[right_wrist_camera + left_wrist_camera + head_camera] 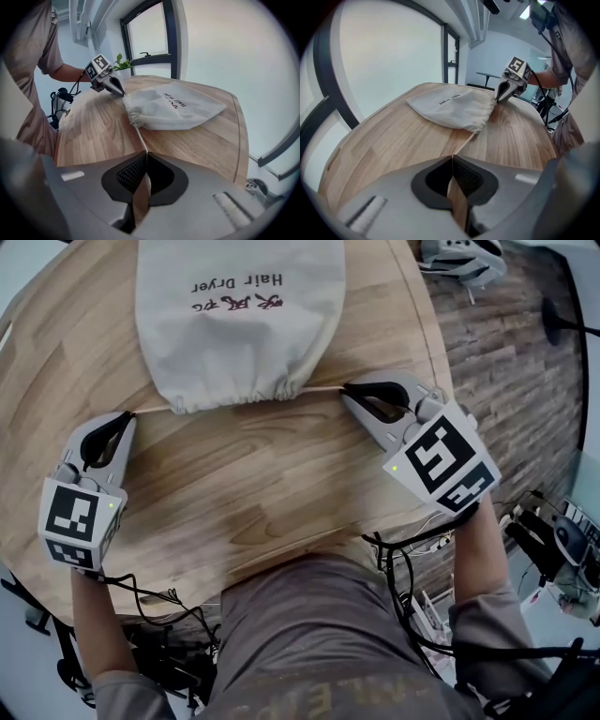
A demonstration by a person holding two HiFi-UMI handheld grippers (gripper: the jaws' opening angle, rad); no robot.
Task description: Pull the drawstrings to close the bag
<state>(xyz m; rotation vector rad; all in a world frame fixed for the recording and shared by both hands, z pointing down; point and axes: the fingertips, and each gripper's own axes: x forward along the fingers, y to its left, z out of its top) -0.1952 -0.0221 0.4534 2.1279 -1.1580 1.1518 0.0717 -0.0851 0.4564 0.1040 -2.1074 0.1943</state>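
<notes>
The cloth bag (239, 320) lay on the wooden counter (262, 493) in front of you. Its mouth (234, 395) was turned toward you and was already gathered into small folds. Your left claw (127, 418) was shut on the left drawstring (150, 411), and your right claw (349, 390) was shut on the right drawstring (323, 387) — in each gripper view the two jaws met with only the thin cord between them. Both cords ran straight from the mouth out to the claws, so I judge they were under tension.

The bag looked soft and light; whether something was inside, I could not tell. I think it would slide on the smooth wood sooner than resist, so the pull from the two sides should be equal. The cord was thin and probably a little slippery — the right place to hold it was the cord itself, with the pads fully closed on it, not the cloth. The mouth seemed nearly closed, but I could not see if a small opening remained.
</notes>
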